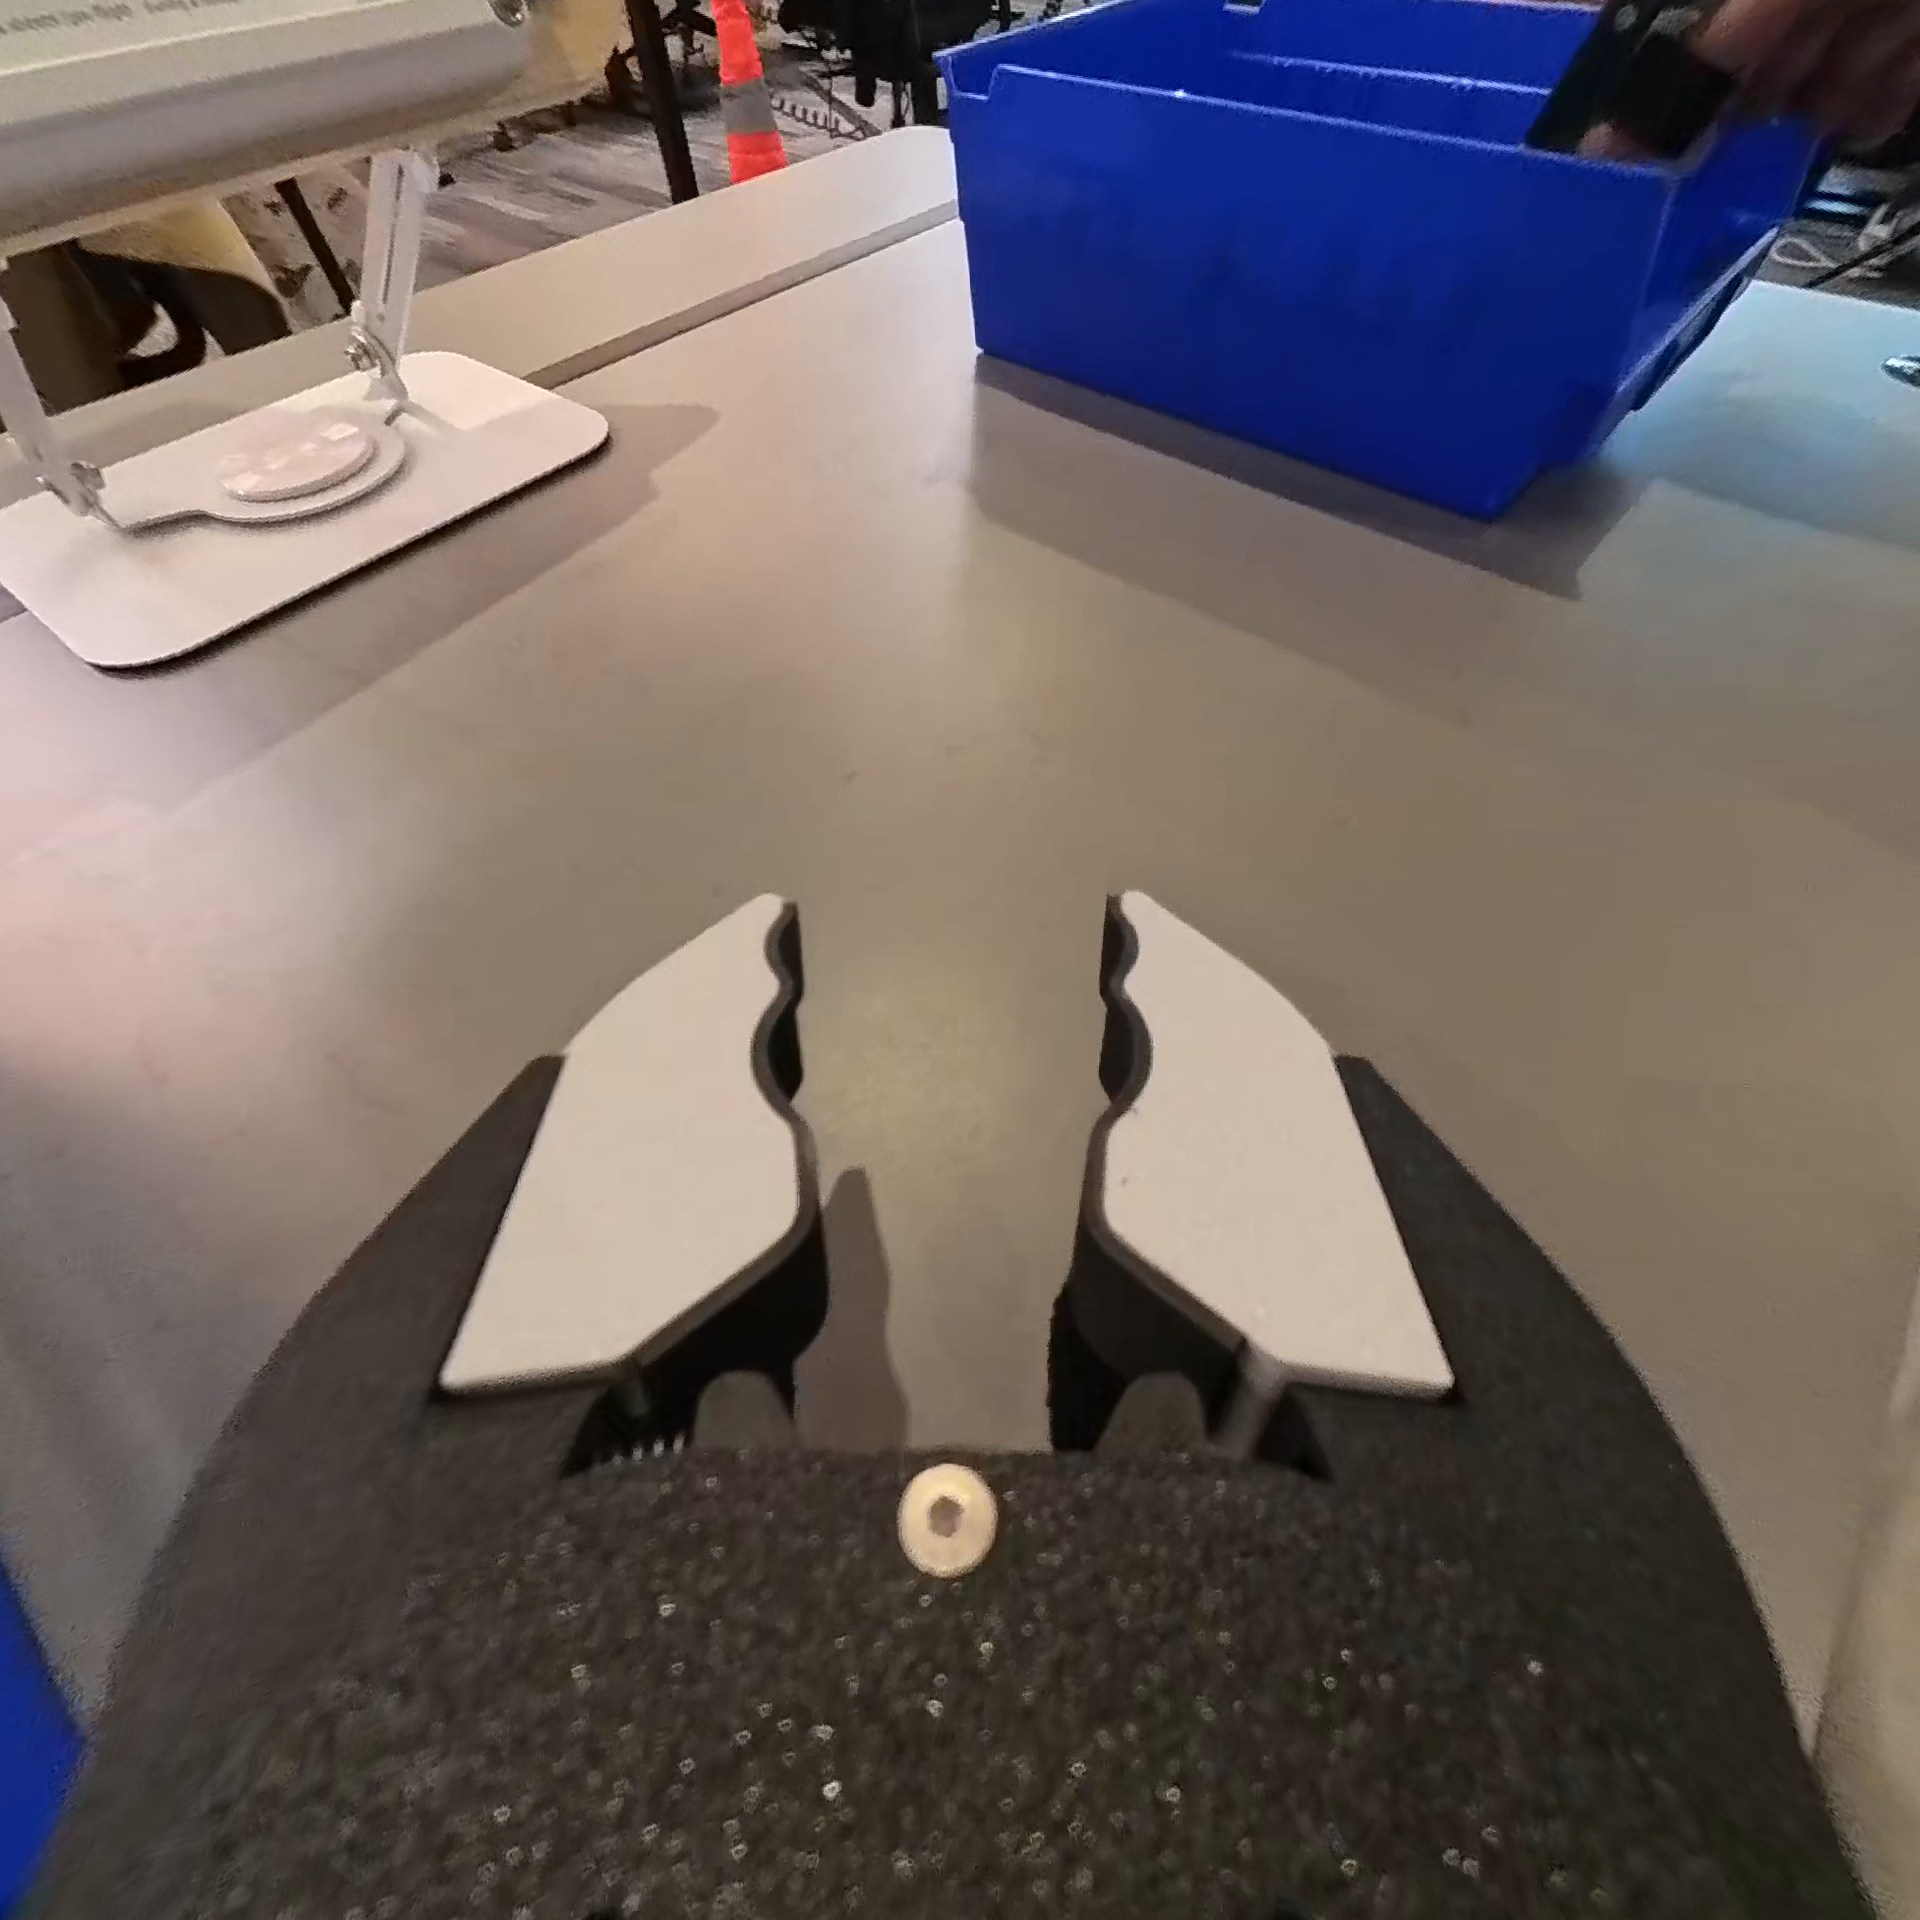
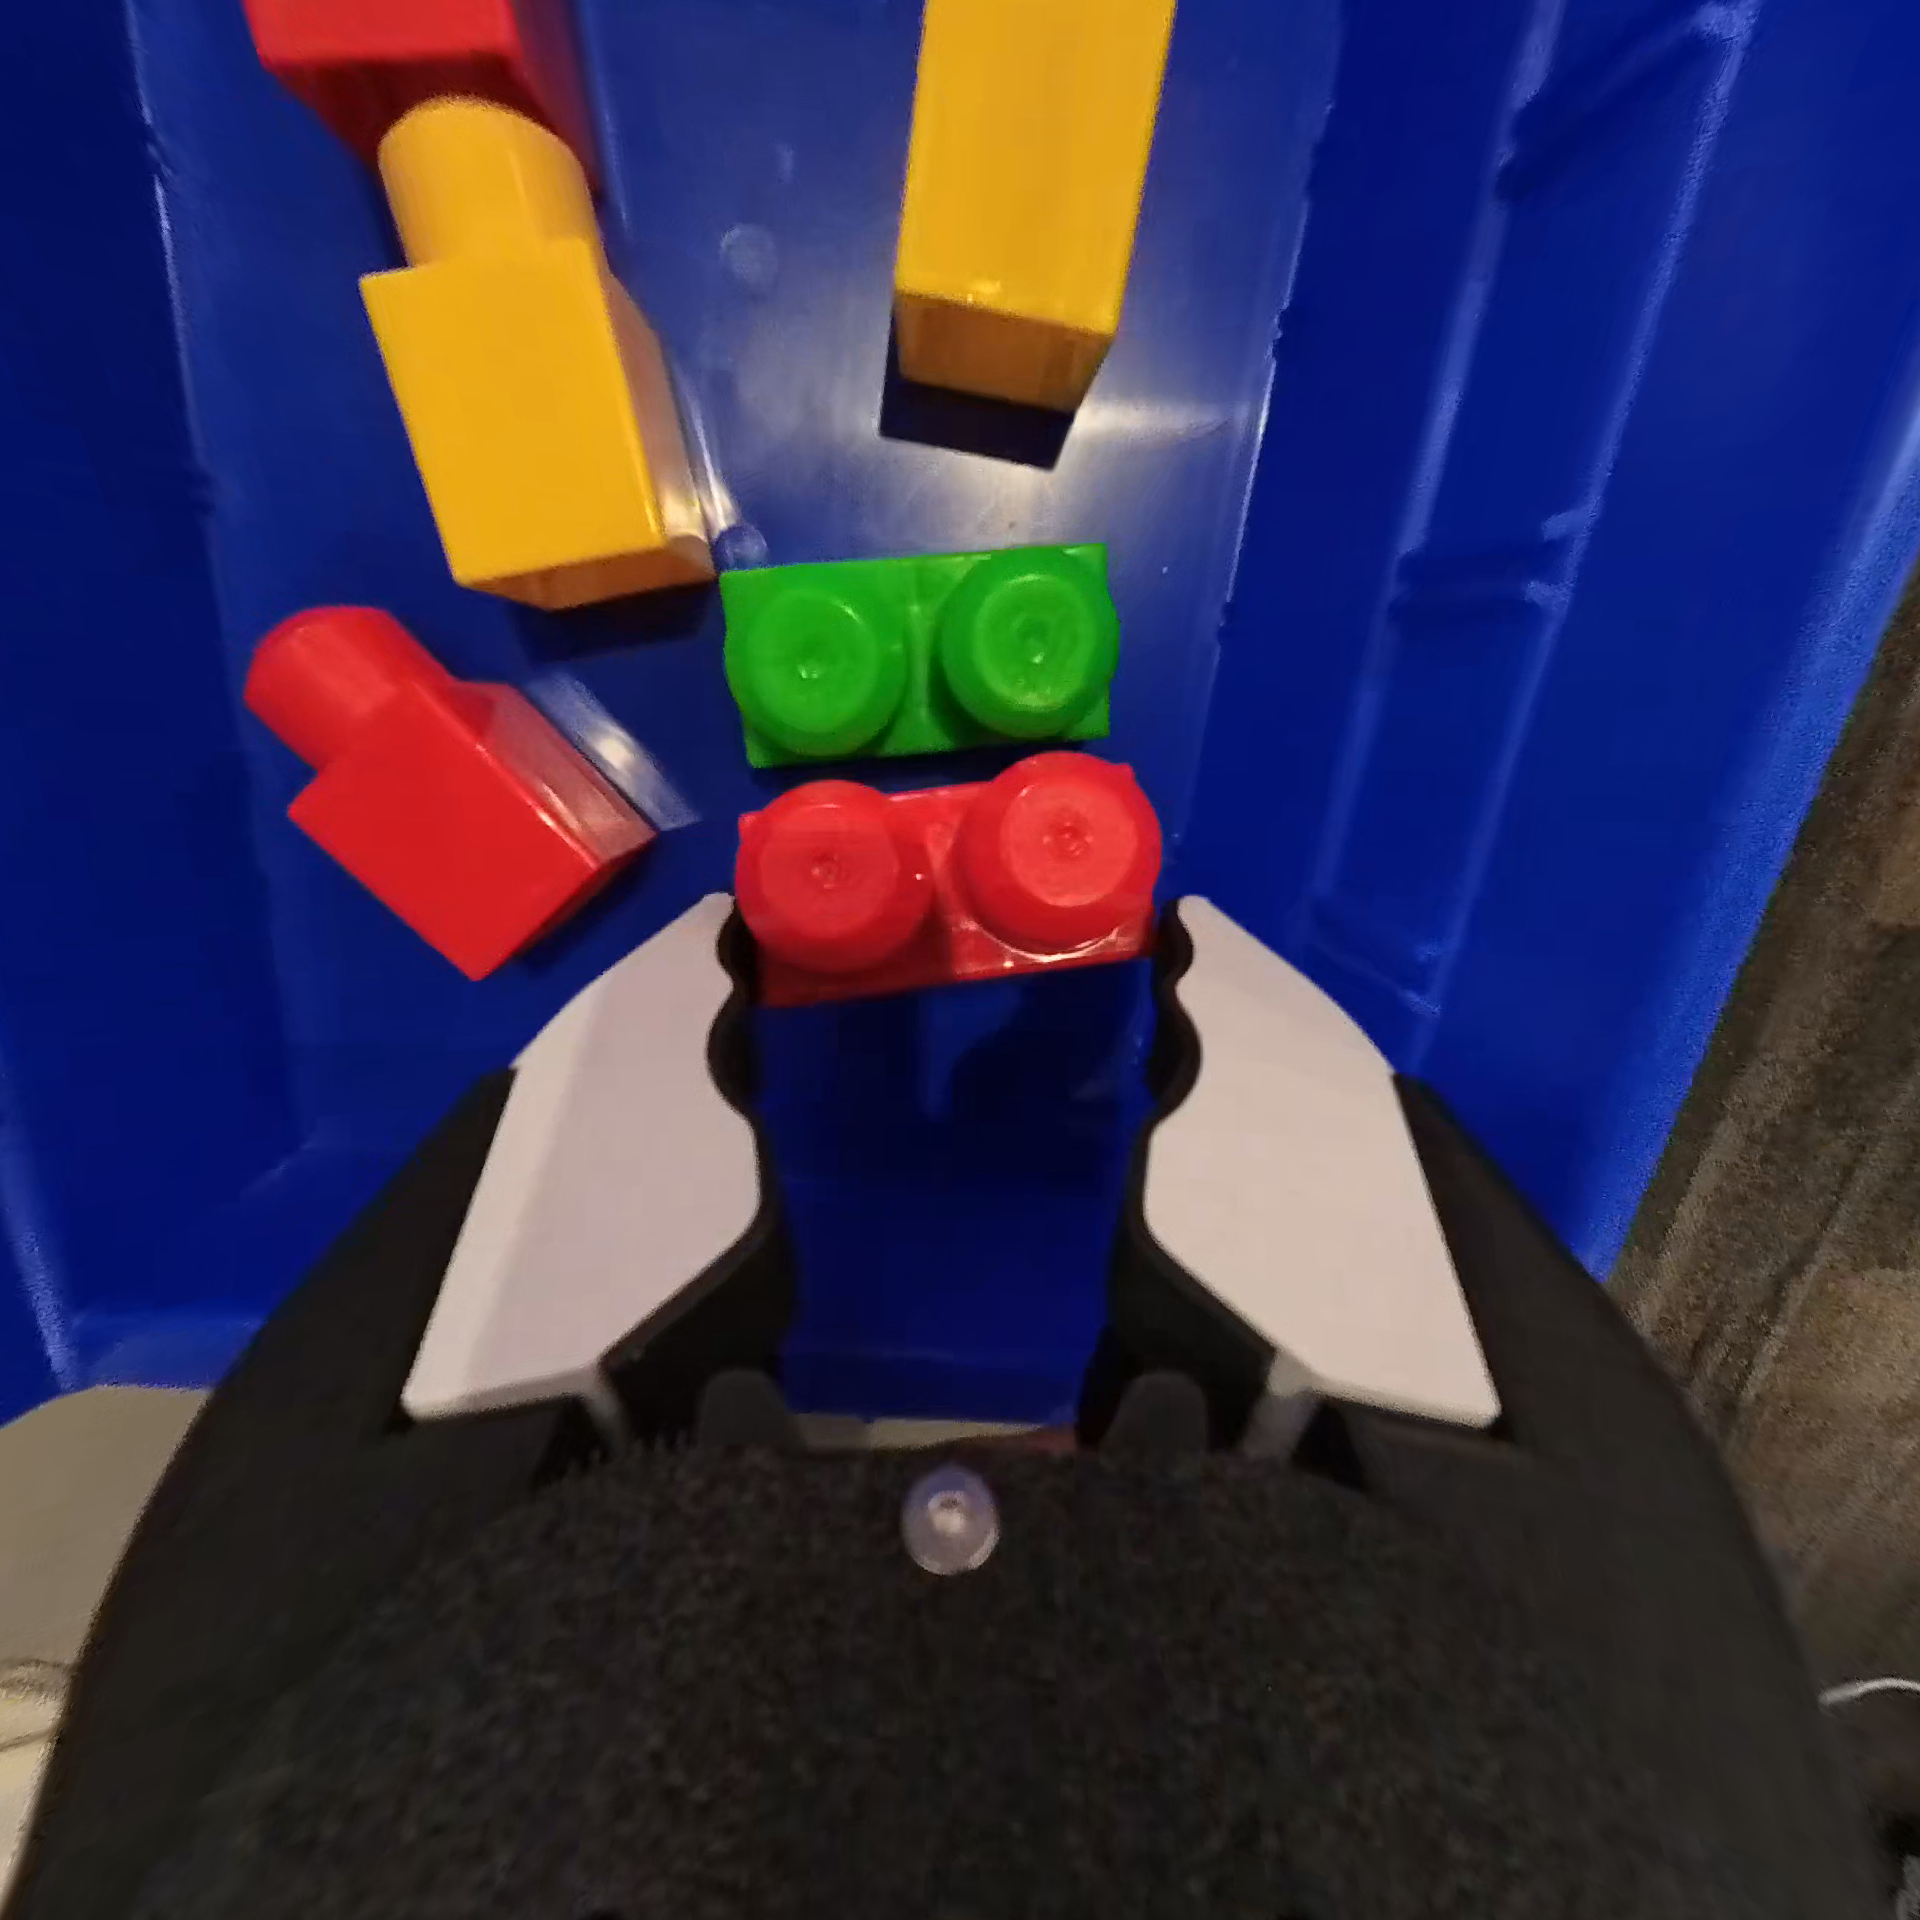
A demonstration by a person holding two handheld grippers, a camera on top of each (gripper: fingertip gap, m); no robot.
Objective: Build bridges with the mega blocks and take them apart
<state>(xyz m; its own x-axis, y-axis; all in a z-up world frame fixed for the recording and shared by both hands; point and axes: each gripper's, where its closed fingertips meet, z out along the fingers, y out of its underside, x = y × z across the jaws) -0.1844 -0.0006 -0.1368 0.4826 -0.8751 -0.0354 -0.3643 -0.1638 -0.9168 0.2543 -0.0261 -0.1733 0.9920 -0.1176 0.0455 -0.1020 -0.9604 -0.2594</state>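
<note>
Down inside the blue bin point(image 2: 1455, 520), right tool point(image 2: 951, 935) spread around a red two-stud block point(image 2: 945, 883), green block point(image 2: 920, 655) just beyond, left tool point(image 1: 951, 935) spread over the bare desk point(image 1: 935, 675).

The left gripper point(image 1: 951, 914) and right gripper point(image 2: 951, 920) each wore a speckled black body, with a pale screw behind the jaws and grey-topped fingers point(image 1: 665, 1143) with wavy black inner edges.

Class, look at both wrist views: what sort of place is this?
Probably a workshop or lab-style hall, not a home: a plain grey table, a blue bin holding toy blocks, and an orange traffic cone beyond.
</note>
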